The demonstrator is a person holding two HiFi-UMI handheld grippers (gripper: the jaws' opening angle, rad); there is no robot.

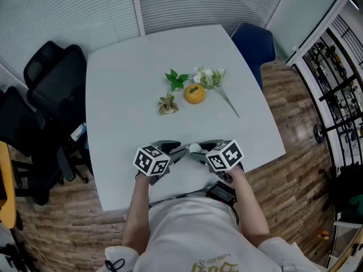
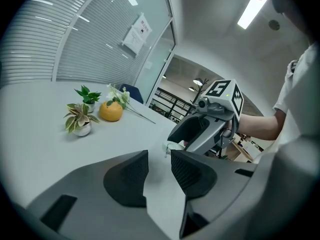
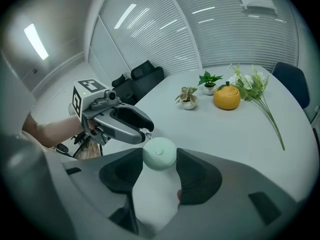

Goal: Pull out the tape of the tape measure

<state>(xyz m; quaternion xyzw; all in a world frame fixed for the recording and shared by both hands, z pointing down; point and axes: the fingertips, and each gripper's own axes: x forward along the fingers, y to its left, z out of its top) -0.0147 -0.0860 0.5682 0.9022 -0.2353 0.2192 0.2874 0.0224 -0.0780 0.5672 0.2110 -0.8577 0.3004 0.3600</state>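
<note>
A round pale-green tape measure [image 3: 159,154] sits between the pads of my right gripper [image 3: 159,160], which is shut on its sides just above the white table [image 1: 125,95]. Its small metal tab [image 2: 166,147] sticks out toward my left gripper [image 2: 160,160]. The left jaws stand narrowly apart with a strip of table showing between the pads, and the tab lies just past their tips. In the head view both grippers meet tip to tip near the table's front edge, left gripper [image 1: 182,151] and right gripper [image 1: 197,153], with the tape measure [image 1: 194,148] between them.
An orange pumpkin-shaped pot [image 1: 194,93], a small potted plant [image 1: 168,104], a green plant [image 1: 177,79] and a white flower sprig [image 1: 212,81] stand mid-table. Black office chairs [image 1: 51,89] are at the left, and a blue chair [image 1: 253,44] is at the far right corner.
</note>
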